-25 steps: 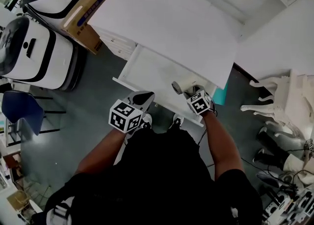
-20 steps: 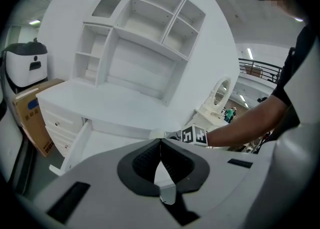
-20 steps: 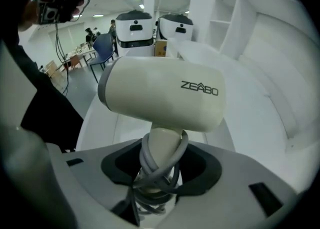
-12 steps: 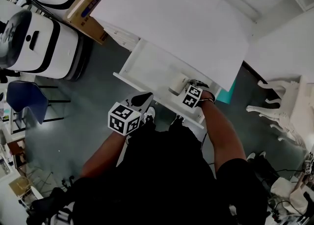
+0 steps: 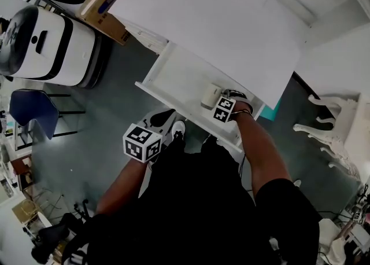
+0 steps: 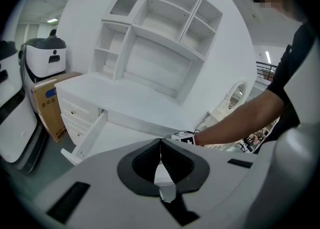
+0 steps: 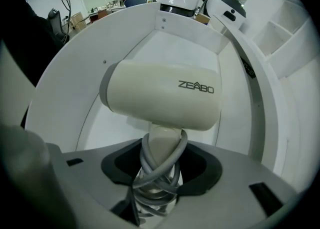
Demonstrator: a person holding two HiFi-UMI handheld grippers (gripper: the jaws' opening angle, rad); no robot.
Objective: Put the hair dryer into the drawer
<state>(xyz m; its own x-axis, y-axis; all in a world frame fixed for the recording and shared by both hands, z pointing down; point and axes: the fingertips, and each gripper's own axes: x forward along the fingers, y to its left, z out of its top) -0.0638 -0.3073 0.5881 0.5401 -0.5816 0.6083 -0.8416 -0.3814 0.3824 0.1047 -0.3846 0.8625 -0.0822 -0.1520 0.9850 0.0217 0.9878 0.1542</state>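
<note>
Your right tongs (image 7: 157,173) grip the dryer (image 7: 160,95) within the open drawer (image 5: 173,78); only release is left. Left tongs (image 6: 161,165) closed, empty.

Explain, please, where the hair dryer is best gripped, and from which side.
Grip the hair dryer by its handle, coming from the handle's free end, as the right tongs do now. The handle is narrow and fits between the jaws; the barrel looks too wide.

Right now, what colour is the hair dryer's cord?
Grey cord, wrapped round the cream handle; right gripper view shows it best.
</note>
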